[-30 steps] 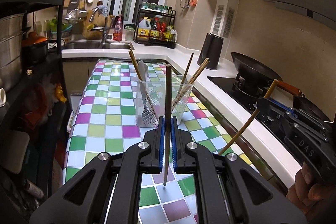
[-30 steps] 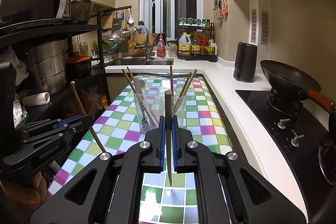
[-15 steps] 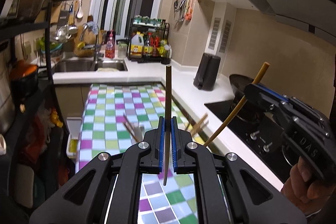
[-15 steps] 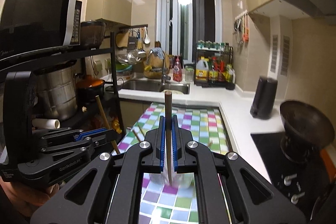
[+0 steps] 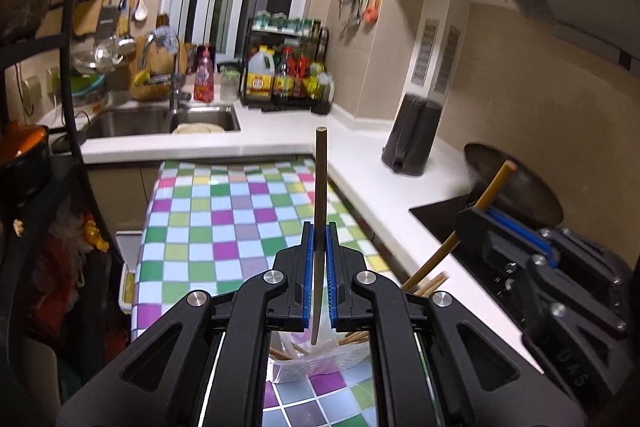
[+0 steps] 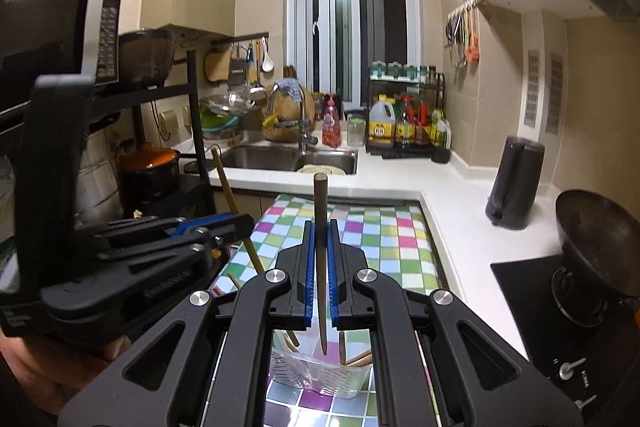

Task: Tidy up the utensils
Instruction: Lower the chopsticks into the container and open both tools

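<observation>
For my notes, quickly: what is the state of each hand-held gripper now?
Left hand-held gripper: closed on a chopstick.
Right hand-held gripper: closed on a dark chopstick.

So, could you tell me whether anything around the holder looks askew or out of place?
Nothing is spilled or damaged. The chopsticks in the clear holder lean at mixed angles rather than standing together. The left tool and right tool each pinch one chopstick upright above it, not yet dropped in.

Dim warm indoor light; fisheye-bent, dark corners
</observation>
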